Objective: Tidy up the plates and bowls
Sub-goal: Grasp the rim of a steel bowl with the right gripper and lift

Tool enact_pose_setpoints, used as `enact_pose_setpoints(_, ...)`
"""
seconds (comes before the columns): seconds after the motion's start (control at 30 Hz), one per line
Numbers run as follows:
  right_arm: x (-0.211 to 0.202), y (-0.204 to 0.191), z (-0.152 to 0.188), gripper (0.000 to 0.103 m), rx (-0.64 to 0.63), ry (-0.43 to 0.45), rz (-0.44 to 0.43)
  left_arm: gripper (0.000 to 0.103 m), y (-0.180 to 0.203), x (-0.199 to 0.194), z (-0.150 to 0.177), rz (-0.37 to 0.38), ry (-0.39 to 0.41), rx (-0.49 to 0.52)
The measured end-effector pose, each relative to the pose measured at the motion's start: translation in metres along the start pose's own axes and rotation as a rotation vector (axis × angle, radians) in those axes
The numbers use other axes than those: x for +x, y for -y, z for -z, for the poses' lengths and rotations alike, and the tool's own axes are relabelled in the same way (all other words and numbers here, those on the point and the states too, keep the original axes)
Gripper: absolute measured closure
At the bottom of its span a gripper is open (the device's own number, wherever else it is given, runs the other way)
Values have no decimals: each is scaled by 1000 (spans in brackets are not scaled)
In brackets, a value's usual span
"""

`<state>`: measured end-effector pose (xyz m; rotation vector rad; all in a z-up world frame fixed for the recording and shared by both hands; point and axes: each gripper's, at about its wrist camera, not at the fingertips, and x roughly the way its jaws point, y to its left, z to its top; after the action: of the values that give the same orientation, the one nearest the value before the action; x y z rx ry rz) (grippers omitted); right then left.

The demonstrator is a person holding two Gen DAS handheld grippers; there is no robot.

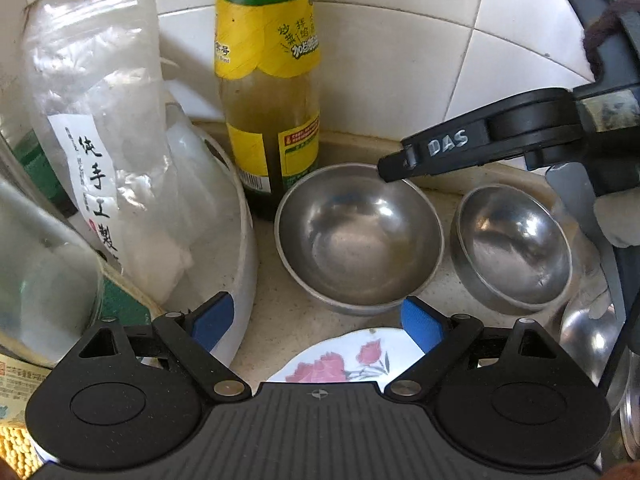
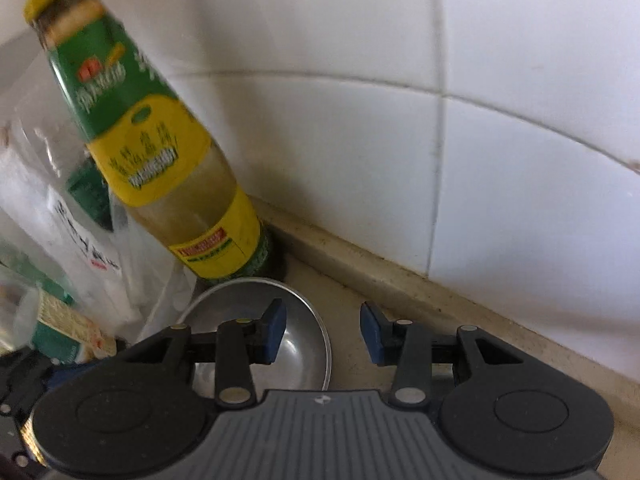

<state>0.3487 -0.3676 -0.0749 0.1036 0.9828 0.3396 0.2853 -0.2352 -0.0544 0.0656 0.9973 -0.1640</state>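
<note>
Larger steel bowl (image 2: 296, 344) under right tool (image 2: 323, 330), spread wide

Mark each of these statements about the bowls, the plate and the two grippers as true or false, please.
1. Two steel bowls stand side by side: larger steel bowl, smaller steel bowl. True.
2. The left gripper is shut on the flowered plate. False: it is open, holding nothing.
3. The sauce bottle lies on its side. False: it stands upright by the tiled wall.
4. The right gripper is open above the larger bowl's rim. True.
</note>
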Motion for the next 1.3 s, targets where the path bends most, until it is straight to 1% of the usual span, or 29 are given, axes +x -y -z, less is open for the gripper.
enact_pose_setpoints(0.1, 12, 0, 0, 43, -17, -41, -13, 7, 4, 5, -3, -26, 8, -8)
enact_pose_setpoints(0.17, 18, 2, 3, 43, -16, -64, -16, 7, 4, 7, -6, -30, 8, -23)
enact_pose_setpoints(0.27, 23, 3, 8, 44, -3, -92, -49, 7, 4, 9, -8, -32, 11, -29)
enact_pose_setpoints(0.33, 29, 5, 12, 54, -1, -117, -43, 7, 4, 6, -7, -26, 11, -33)
enact_pose_setpoints(0.37, 31, 4, 15, 58, -5, -115, -37, 7, 4, 4, -6, -16, 7, -35)
enact_pose_setpoints(0.4, 32, 5, 15, 65, 3, -119, -38, 7, 3, 3, -6, -4, 2, -41)
enact_pose_setpoints(0.5, 27, 11, 16, 69, 50, -129, -94, 7, 3, -2, -4, 18, -3, -43)
enact_pose_setpoints(0.53, 25, 13, 16, 69, 59, -136, -115, 7, 4, -3, -2, 19, -4, -39)
enact_pose_setpoints(0.57, 23, 13, 17, 69, 61, -138, -118, 7, 4, -4, -1, 19, -6, -36)
enact_pose_setpoints(0.67, 17, 18, 21, 70, 59, -123, -104, 7, 4, -4, 1, 17, -16, -35)
enact_pose_setpoints(0.77, 2, 37, 23, 69, 104, -99, -86, 6, 3, -1, 4, 13, -23, -38)
enact_pose_setpoints(0.83, -4, 47, 22, 68, 148, -88, -106, 6, 4, 2, 3, 23, -25, -46)
enact_pose_setpoints(0.87, -6, 51, 22, 68, 170, -85, -121, 6, 5, 4, 2, 27, -25, -49)
enact_pose_setpoints(0.93, -11, 56, 23, 68, 182, -64, -102, 5, 8, 9, -2, 24, -21, -54)
enact_pose_setpoints(1.03, -11, 65, 25, 67, 211, -65, -97, 5, 16, 17, -10, 23, -17, -40)
enact_pose_setpoints(1.07, -12, 68, 25, 67, 230, -66, -117, 5, 19, 19, -13, 16, -12, -37)
enact_pose_setpoints(1.17, -16, 75, 26, 67, 289, -51, -215, 5, 23, 27, -24, 39, -2, -47)
enact_pose_setpoints(1.2, -21, 77, 27, 67, 290, -47, -226, 5, 23, 29, -26, 54, -3, -55)
enact_pose_setpoints(1.23, -23, 73, 26, 67, 276, -44, -218, 5, 24, 29, -28, 71, -5, -57)
enact_pose_setpoints(1.3, -26, 71, 26, 66, 264, -42, -208, 6, 26, 26, -30, 81, 7, -49)
